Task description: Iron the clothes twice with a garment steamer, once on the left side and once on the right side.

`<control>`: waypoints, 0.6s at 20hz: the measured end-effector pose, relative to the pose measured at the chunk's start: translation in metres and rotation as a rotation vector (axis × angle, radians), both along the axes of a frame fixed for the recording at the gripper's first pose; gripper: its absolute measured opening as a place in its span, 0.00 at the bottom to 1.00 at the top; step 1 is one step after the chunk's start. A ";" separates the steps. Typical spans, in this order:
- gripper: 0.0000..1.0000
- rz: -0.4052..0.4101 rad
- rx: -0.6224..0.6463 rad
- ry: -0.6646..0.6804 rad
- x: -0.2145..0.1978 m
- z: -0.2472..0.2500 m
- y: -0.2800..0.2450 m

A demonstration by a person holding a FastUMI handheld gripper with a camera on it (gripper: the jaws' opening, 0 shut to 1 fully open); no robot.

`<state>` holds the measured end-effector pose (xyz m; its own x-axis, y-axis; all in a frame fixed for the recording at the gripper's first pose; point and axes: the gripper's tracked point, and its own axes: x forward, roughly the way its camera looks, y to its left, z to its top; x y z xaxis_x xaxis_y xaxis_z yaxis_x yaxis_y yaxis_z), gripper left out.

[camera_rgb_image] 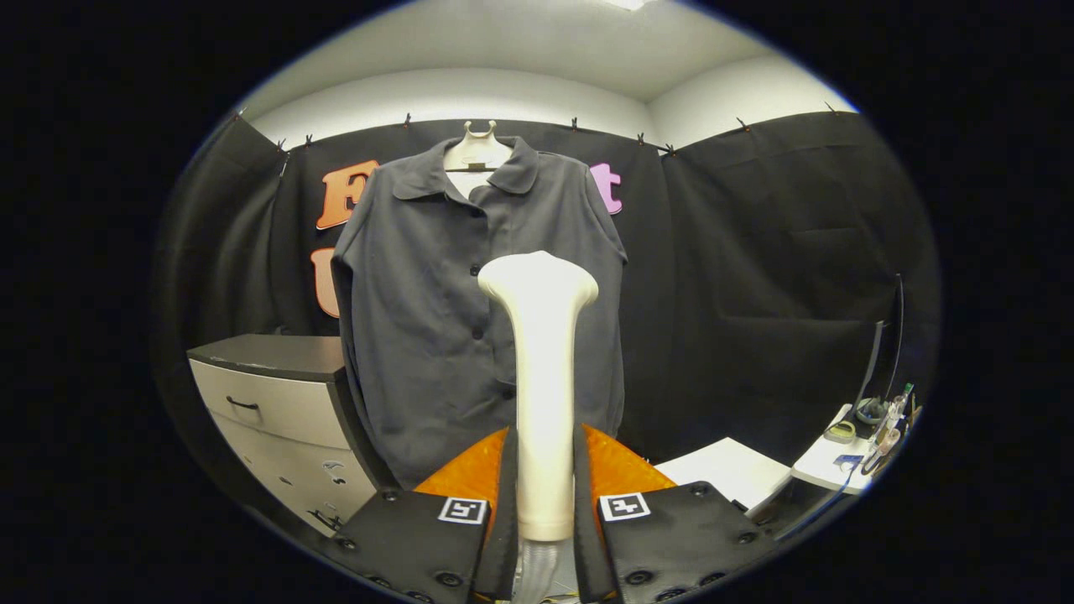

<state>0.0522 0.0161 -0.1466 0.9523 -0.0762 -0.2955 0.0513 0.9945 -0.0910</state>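
A dark grey button-up shirt (428, 294) hangs on a pale hanger (475, 151) against the booth wall, facing me. The white garment steamer (541, 369) stands upright between my fingers, its handle pressed from both sides and its flared head (539, 281) raised in front of the shirt's right half, near the button line. My gripper (544, 486) is shut on the steamer handle. The steamer head sits a little short of the fabric; whether it touches the shirt I cannot tell.
A white drawer cabinet with a dark top (277, 394) stands left of the shirt and below it. To the right lies a white table (726, 470), and further right a small shelf (847, 457) with several small items and a monitor edge.
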 end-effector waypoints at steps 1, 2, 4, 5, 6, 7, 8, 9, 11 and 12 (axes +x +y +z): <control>0.35 0.000 -0.003 -0.010 -0.001 0.005 0.000; 0.35 -0.001 -0.006 -0.021 -0.001 0.010 0.001; 0.35 0.005 -0.009 -0.034 -0.001 0.016 0.004; 0.35 0.011 -0.007 -0.040 -0.002 0.019 0.006; 0.35 0.017 -0.005 -0.045 -0.003 0.022 0.008; 0.35 0.021 -0.002 -0.049 -0.005 0.024 0.008; 0.35 0.026 0.000 -0.052 -0.005 0.026 0.011; 0.35 0.029 0.007 -0.058 -0.007 0.028 0.012; 0.35 0.032 0.009 -0.061 -0.009 0.031 0.013; 0.35 0.029 0.009 -0.062 -0.010 0.032 0.012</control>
<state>0.0420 0.0285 -0.1147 0.9705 -0.0457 -0.2365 0.0274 0.9964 -0.0799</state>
